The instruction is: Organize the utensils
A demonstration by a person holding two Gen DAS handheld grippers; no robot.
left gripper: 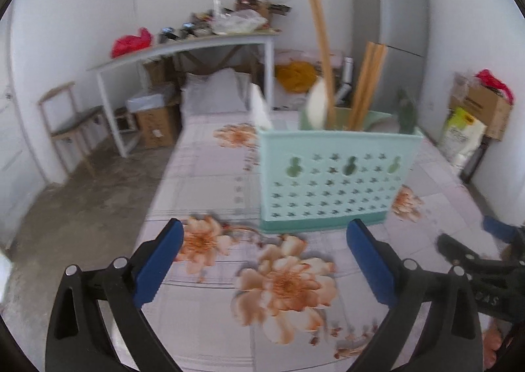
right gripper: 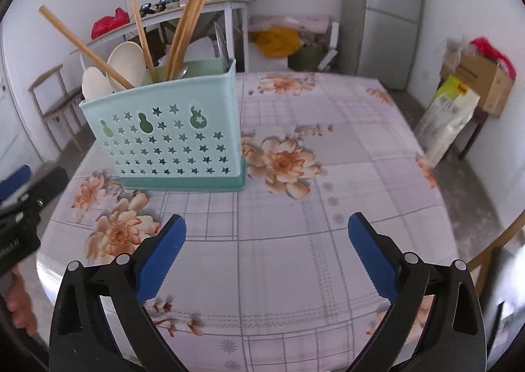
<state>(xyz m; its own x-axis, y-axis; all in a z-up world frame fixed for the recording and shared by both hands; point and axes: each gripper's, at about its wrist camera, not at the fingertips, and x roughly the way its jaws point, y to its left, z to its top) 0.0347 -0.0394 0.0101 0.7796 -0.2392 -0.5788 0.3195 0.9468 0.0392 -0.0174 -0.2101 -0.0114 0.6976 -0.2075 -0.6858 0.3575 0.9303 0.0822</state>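
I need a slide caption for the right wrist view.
Open right gripper above floral tablecloth; mint plastic utensil caddy holds wooden chopsticks.

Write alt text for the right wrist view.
A mint green utensil holder stands on a floral tablecloth, holding wooden chopsticks, two cream spoons and a knife. The open, empty right gripper points at bare cloth beside it.

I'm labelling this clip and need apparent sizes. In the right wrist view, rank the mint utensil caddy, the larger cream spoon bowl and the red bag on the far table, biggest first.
1. Mint utensil caddy, by far.
2. Cream spoon bowl.
3. Red bag, though it sits much farther away, so its true size is unsure.
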